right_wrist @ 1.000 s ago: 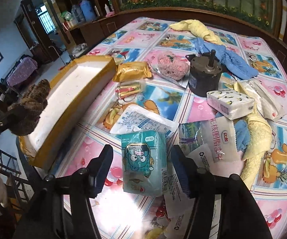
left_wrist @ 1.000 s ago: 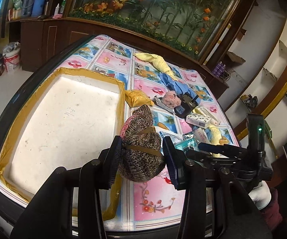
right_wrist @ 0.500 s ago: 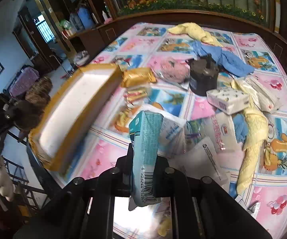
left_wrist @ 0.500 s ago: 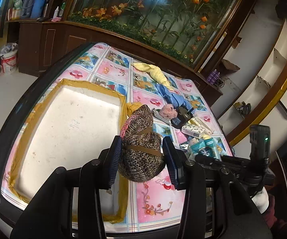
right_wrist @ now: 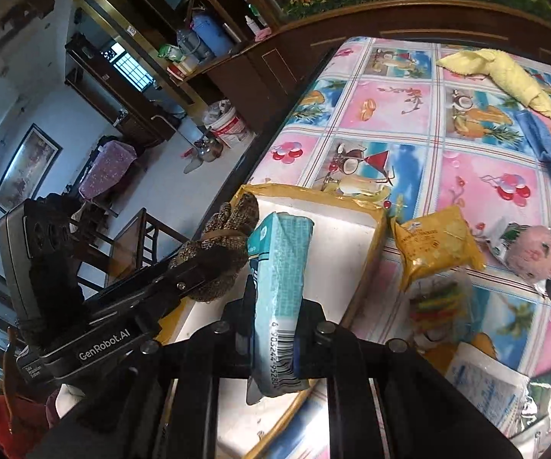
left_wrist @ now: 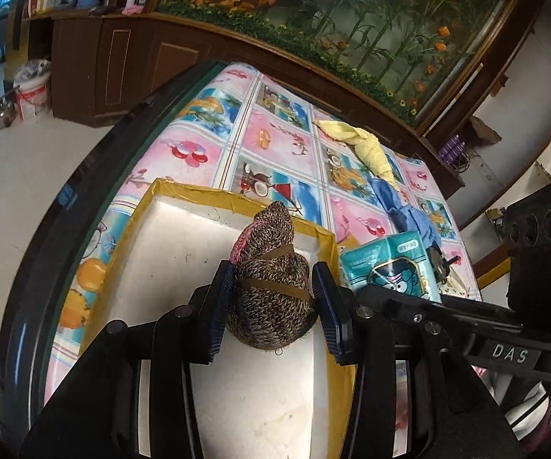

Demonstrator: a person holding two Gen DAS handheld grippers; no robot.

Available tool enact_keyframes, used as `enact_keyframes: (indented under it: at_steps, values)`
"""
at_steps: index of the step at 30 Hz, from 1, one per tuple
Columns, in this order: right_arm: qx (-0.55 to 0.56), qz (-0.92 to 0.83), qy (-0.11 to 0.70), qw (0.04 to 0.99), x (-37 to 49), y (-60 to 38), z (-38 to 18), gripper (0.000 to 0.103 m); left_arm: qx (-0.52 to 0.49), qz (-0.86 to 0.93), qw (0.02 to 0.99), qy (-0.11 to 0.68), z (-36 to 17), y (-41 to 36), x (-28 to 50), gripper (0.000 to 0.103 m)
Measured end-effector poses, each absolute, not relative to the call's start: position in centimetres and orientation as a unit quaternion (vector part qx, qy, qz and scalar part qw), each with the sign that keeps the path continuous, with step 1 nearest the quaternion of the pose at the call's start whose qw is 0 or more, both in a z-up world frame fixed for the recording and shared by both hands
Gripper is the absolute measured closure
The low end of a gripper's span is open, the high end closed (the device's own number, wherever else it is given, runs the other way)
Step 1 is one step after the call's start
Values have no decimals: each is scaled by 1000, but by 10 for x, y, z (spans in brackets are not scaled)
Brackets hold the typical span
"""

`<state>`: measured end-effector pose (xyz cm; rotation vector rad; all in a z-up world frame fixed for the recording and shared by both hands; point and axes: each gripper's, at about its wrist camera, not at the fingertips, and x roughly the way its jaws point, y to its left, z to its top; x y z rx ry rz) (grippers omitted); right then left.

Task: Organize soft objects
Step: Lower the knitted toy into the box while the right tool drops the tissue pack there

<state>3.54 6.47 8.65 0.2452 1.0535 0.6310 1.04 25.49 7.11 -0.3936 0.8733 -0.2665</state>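
My left gripper (left_wrist: 273, 306) is shut on a rolled brown knitted hat (left_wrist: 271, 287) bound with brown bands, held over the white foam tray (left_wrist: 183, 252) with yellow taped rim. My right gripper (right_wrist: 275, 329) is shut on a teal tissue pack (right_wrist: 281, 287), held edge-up over the same tray (right_wrist: 336, 252). In the left wrist view the tissue pack (left_wrist: 390, 264) hangs just right of the hat, at the tray's right rim. From the right wrist view the hat (right_wrist: 218, 256) and the left gripper's body sit just left of the pack.
On the patterned tablecloth lie a yellow cloth (left_wrist: 367, 145), a blue cloth (left_wrist: 405, 206), a yellow snack packet (right_wrist: 434, 248), a pink plush (right_wrist: 535, 252) and other packets. The table's dark edge (left_wrist: 95, 176) runs along the tray's left. A bucket (left_wrist: 32, 91) stands on the floor.
My right gripper closed on the teal tissue pack, lifted it and carried it left over the tray. My left gripper moved the hat from the tray's right rim to above its inside.
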Motion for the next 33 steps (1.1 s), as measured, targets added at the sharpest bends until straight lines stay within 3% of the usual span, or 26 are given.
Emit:
enact_keyframes:
  at_steps: [9,14,22,24,27,33]
  values:
    - [58,246,511,822,57,85,52,84,-212,-116,867,436,39,264,36,59]
    - [62,234,504,829,61,77,57,62,-204,-102,867,443,43,264,34,51]
    - [43,227,463,856,37,55,92,62,-195,-79,879,428,67,261,11,51]
    - [13,208,443,872,24,51,104,58,-204,-90,878,424,71,260,-1,51]
    - [-11,213,377,902,-8,35,119,35,-222,-109,871,425,74,256,-22,51]
    - [-17,184,395,900,-42,-17,95,32,-206,-101,871,435,71,235,-49,51]
